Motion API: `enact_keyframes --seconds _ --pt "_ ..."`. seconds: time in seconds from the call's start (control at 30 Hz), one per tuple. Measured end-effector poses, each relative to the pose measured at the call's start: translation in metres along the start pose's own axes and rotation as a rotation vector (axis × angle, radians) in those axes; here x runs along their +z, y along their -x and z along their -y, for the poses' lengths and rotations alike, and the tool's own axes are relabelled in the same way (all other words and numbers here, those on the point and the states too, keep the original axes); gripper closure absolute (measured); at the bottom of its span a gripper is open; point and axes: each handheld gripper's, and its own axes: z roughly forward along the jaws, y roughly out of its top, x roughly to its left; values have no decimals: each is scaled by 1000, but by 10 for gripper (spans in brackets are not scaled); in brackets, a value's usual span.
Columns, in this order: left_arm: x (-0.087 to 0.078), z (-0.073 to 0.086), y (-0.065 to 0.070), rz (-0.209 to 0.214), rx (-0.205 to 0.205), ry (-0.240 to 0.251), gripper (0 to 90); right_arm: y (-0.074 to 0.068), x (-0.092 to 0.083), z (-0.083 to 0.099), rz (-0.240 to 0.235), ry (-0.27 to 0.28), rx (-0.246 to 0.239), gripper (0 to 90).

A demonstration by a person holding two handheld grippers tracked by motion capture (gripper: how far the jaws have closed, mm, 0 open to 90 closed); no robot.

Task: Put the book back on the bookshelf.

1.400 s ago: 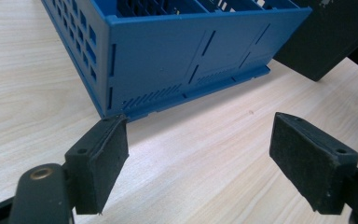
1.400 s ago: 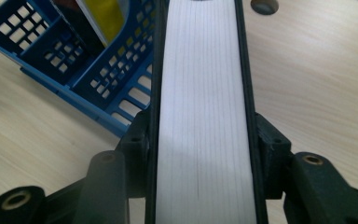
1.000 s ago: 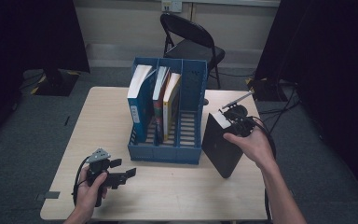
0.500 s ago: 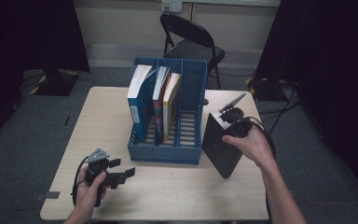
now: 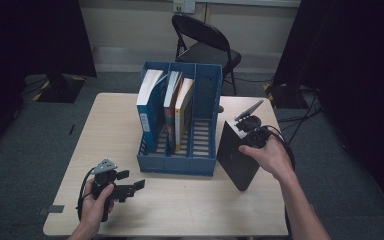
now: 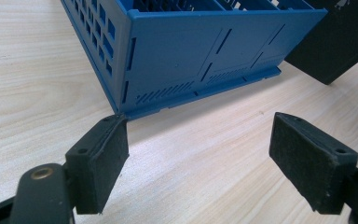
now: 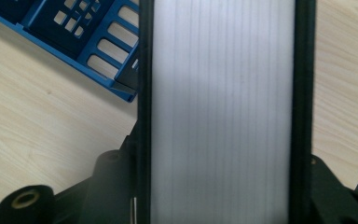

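Black book (image 5: 236,155) is getting clamped by the right gripper (image 5: 250,131), standing tilted on the table (image 5: 190,210) just right of the blue rack (image 5: 200,150). The jaws are sitting on either cover, page edges (image 7: 221,112) showing white between them, and they've just been closing in a bit on it. Left gripper (image 5: 125,186) is resting on the table with its pads (image 6: 100,161) wide apart, holding nothing, one pad sitting just short of the rack's near corner, though I can't tell if it's touching.
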Motion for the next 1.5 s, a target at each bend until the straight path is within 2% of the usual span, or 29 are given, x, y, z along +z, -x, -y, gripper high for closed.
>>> enact_keyframes --seconds 0.3,0.67,0.93,1.5 --pt "1 0 -1 -2 -7 -4 195 1 -1 2 0 5 21 533" --pt "1 0 -1 -5 -12 -7 195 7 -12 3 4 41 44 534" --pt "2 -1 -2 0 -11 -5 195 8 -18 1 5 45 44 534" --pt "2 -1 -2 -1 -9 -7 195 7 -40 -2 16 97 50 535"
